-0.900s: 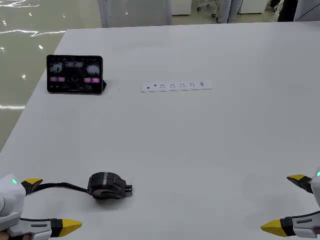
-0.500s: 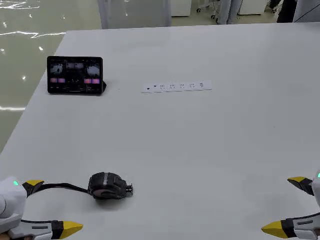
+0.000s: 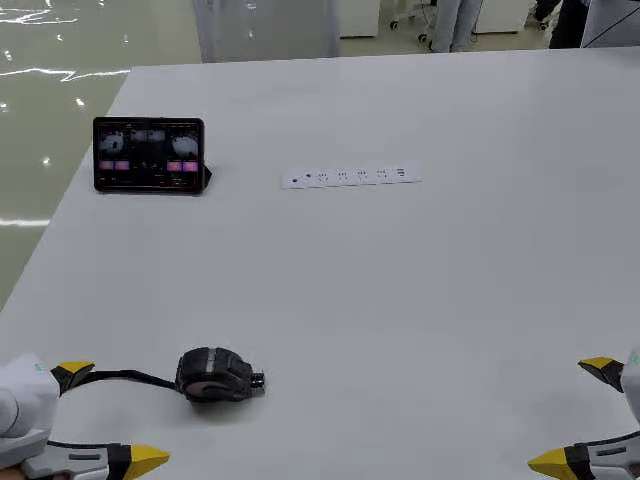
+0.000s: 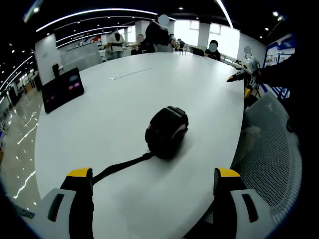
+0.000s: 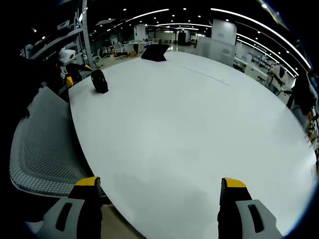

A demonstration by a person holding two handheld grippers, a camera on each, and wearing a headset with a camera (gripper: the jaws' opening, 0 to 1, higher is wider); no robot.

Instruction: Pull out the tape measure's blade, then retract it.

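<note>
A black tape measure [image 3: 214,374] lies on the white table [image 3: 400,280] near its front left, its black wrist strap [image 3: 130,377] trailing left toward my left gripper [image 3: 105,415]. That gripper is open, yellow tipped, a short way left of the case, which sits ahead between its jaws in the left gripper view as tape measure [image 4: 166,131]. The blade is inside the case. My right gripper [image 3: 585,415] is open at the front right edge, holding nothing, far from the tape measure [image 5: 99,80].
A dark tablet [image 3: 149,155] stands propped at the back left. A white power strip [image 3: 351,176] lies at the middle back. A grey mesh chair [image 5: 40,149] sits below the table's front edge. People stand beyond the far side.
The head view has tipped slightly, shifting everything a little down. Both grippers have slid slightly lower in the picture. The tape measure lies unmoved.
</note>
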